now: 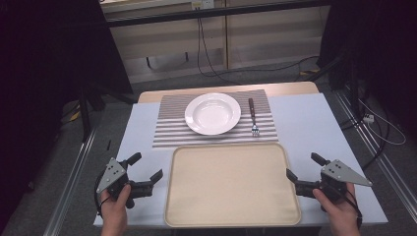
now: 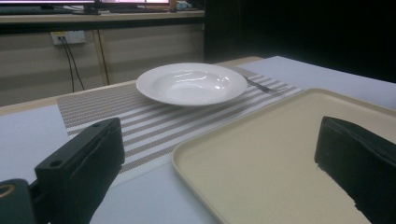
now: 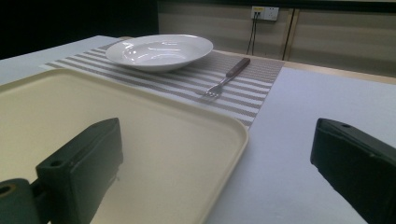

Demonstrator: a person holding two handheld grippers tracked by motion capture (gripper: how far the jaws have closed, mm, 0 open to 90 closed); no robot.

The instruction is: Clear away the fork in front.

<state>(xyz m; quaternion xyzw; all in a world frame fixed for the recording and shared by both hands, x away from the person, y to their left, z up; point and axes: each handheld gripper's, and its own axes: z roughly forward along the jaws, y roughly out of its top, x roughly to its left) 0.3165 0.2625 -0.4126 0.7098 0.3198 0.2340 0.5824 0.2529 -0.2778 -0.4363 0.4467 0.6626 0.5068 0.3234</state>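
Right gripper (image 3: 219, 168), black jaws spread wide, straddling the corner of a beige plastic tray (image 3: 140, 126); white ceramic plate (image 3: 159, 50) and wooden-handled metal fork (image 3: 227, 77) on a striped placemat (image 3: 252, 88) beyond.

In the left gripper view, the plate (image 2: 191, 84) hid most of the fork (image 2: 261, 85), and the bottom edge cut off the tray (image 2: 261, 154). In the right gripper view, we lost the tray's (image 3: 140, 126) near side at the frame's edge. In the high view, the fork's (image 1: 253, 118) tines were too small to count.

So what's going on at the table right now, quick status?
Left gripper and right gripper both open, empty, flanking the beige rectangular plastic tray. Tray bare. White round plate and wooden-handled fork on striped placemat beyond. Nothing in the way.
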